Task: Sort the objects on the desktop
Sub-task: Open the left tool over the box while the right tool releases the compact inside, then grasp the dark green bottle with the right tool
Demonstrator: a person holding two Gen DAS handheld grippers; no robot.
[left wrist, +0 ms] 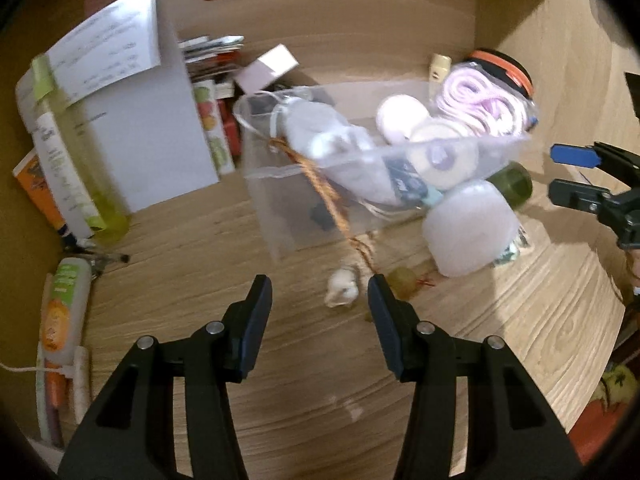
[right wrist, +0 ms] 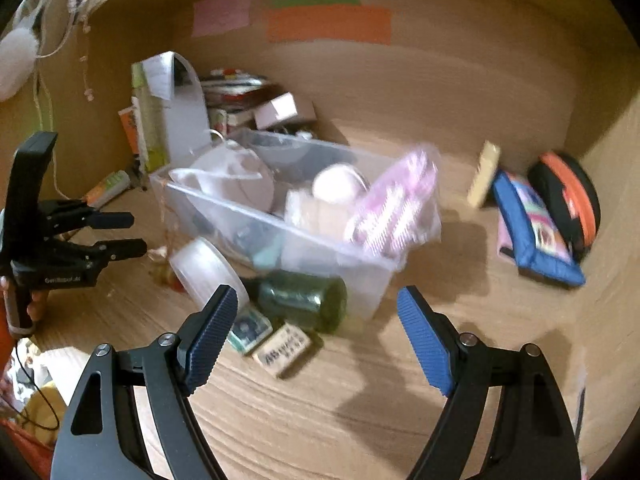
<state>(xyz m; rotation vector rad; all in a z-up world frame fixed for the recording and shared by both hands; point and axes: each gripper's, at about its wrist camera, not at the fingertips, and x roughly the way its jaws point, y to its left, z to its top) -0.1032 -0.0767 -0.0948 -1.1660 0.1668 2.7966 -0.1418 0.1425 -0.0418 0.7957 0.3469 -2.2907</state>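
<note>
— While both tools hang over the desk, what is held in them?

— Nothing is held. The left gripper (left wrist: 320,300) is seen with its dark pads parted and bare, only wood grain between them. The right gripper (right wrist: 316,336) is spread wide, its blue pads clear of everything.

— What lies nearest?

— Just beyond the left gripper a small white trinket (left wrist: 341,290) and a green bead (left wrist: 401,278) are found on a braided cord (left wrist: 320,184) that runs up over the wall of the clear plastic bin (right wrist: 360,264). Ahead of the right gripper a green glass jar (right wrist: 310,296) lies on its side against the bin, with a white tape roll (right wrist: 208,268) beside it and two small printed boxes (right wrist: 266,340) in front.

— How should the step be done well?

— The loose items outside the bin are probably meant to be gathered. The cord is best taken at the trinket end, so that the bin's contents are not dragged out. The jar is likely to roll; it should be gripped across its body.

— And the surroundings?

— A wooden desk (left wrist: 540,320) is enclosed by wooden panels, with coloured sticky notes (right wrist: 328,24) stuck on the back one. Books and bottles are stacked at the left, and a blue pouch (right wrist: 532,236) and a round black-and-orange case (right wrist: 568,196) are leaned in the right corner. Motion blur hides the finer detail.
</note>
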